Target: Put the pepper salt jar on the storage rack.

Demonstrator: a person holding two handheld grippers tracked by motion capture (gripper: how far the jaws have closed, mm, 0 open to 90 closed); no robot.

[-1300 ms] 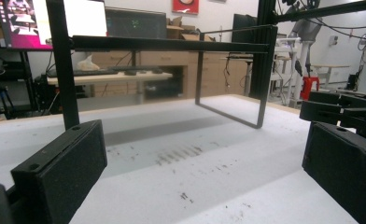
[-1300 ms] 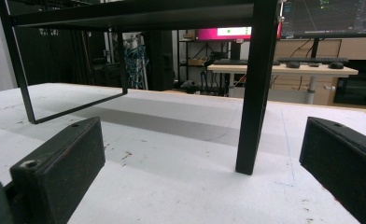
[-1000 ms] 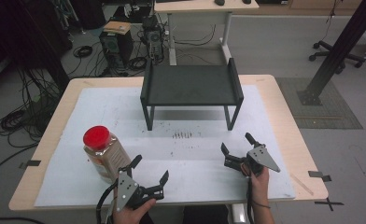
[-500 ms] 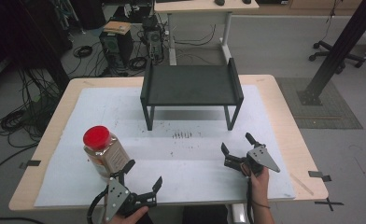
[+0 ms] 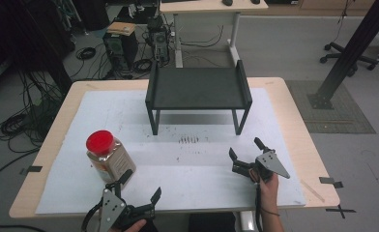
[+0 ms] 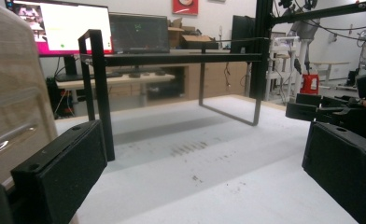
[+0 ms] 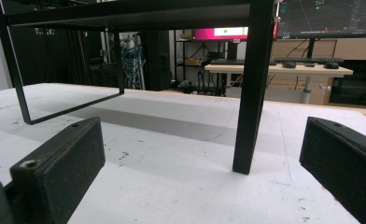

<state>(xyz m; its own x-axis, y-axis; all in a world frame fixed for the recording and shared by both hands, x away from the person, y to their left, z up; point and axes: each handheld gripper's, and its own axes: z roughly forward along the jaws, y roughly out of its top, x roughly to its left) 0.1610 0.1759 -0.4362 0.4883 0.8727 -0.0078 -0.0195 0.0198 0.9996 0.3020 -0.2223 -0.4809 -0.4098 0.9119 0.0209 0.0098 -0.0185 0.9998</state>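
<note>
Left gripper (image 5: 139,191) low at near table edge, jaws wide apart, nothing between them; one fingertip just beside the jar (image 5: 109,155), contact can't be told. Jar upright on white mat (image 5: 71,125), near-left, red lid (image 5: 99,141) on top, brownish contents through clear wall. In left gripper view, jar wall (image 6: 8,93) close along left edge, next to left jaw, not inside the gap. Right gripper (image 5: 246,152) held by a hand (image 5: 266,186) at near-right, well apart from jar, jaws also spread wide, empty, grey three-cornered plate on top. Same gripper seen farther off at right in left gripper view (image 6: 321,112). Between the two grippers, bare mat with small dark scuff marks (image 5: 188,140) toward centre. Farther back, black metal stand (image 5: 197,89) on four legs, mid-table, top empty. In right gripper view, one stand leg (image 7: 252,88) straight ahead between the jaws, clear of both. Beyond table: desk (image 5: 204,7), computer tower (image 5: 120,46), floor cables (image 5: 23,121).
</note>
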